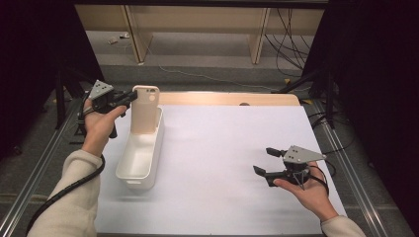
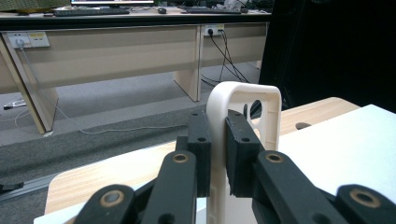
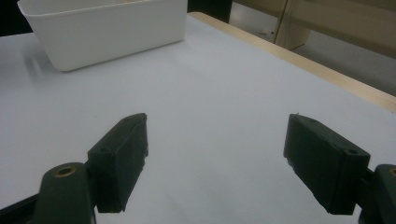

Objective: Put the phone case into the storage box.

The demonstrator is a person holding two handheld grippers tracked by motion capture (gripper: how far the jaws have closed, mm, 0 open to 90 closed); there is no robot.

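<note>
Phone case (image 1: 145, 108), upright at the white bin's (image 1: 141, 160) far end, clamped edgewise by the left tool (image 1: 129, 97); right tool (image 1: 264, 160) idles wide open, empty. Released off-centre, it probably topples outside.

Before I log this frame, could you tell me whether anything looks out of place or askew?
Nothing is spilled or broken. The one oddity: a phone case stands upright over the far end of the white bin, pinched at its edge by the left gripper. The right gripper is open over the bare mat.
</note>
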